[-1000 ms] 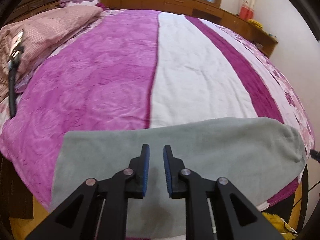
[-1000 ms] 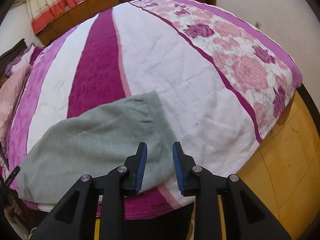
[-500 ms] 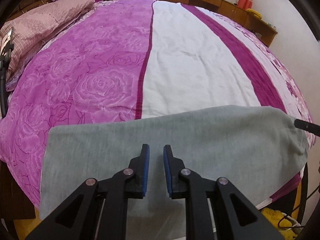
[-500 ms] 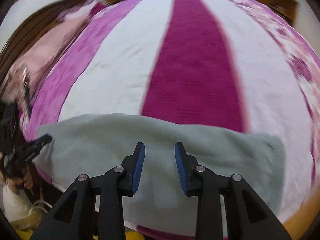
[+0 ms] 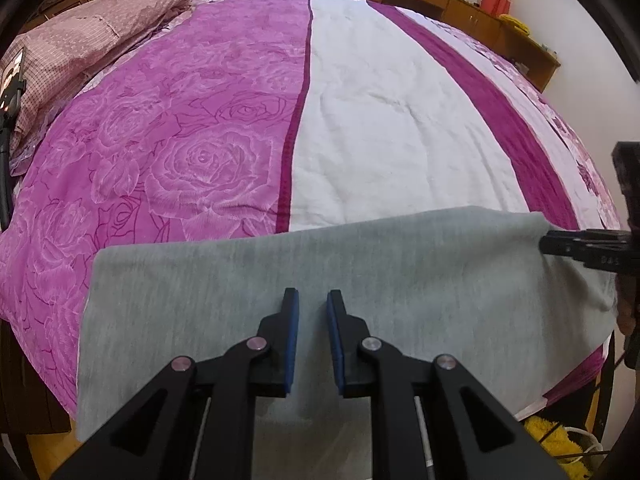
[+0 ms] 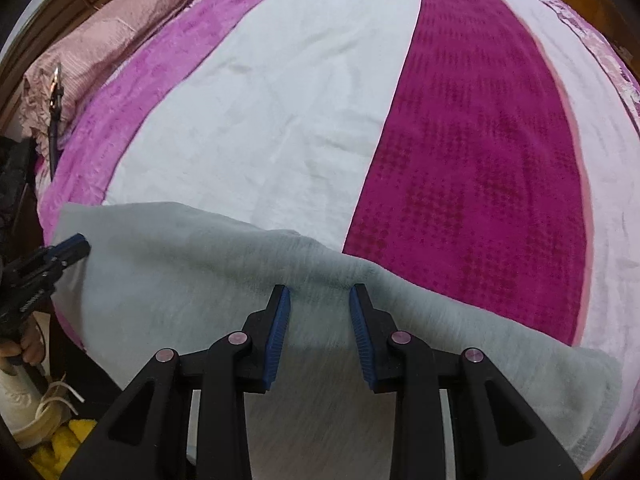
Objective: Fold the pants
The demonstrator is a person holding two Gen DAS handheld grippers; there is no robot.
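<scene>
The grey pants [image 5: 360, 280] lie as one long flat strip across the near edge of the bed, also seen in the right wrist view [image 6: 200, 280]. My left gripper [image 5: 312, 300] is open and empty, hovering over the strip's middle. My right gripper [image 6: 316, 296] is open and empty over the pants near their far edge. In the left wrist view the right gripper's fingers [image 5: 580, 246] show at the strip's right end. In the right wrist view the left gripper's fingertips [image 6: 68, 248] show at the strip's left end.
The bed [image 5: 224, 128] has a quilt with purple, white and magenta stripes. A pink pillow [image 5: 92, 36] lies at the far left. Wooden cabinets [image 5: 460, 4] line the far wall. A yellow cloth [image 5: 548, 436] and shoes [image 6: 24, 404] lie on the floor by the bed.
Both grippers have moved in closer over the pants. The right gripper swung left from the waistband end toward the strip's middle and opened a little wider. The pants lie unchanged.
</scene>
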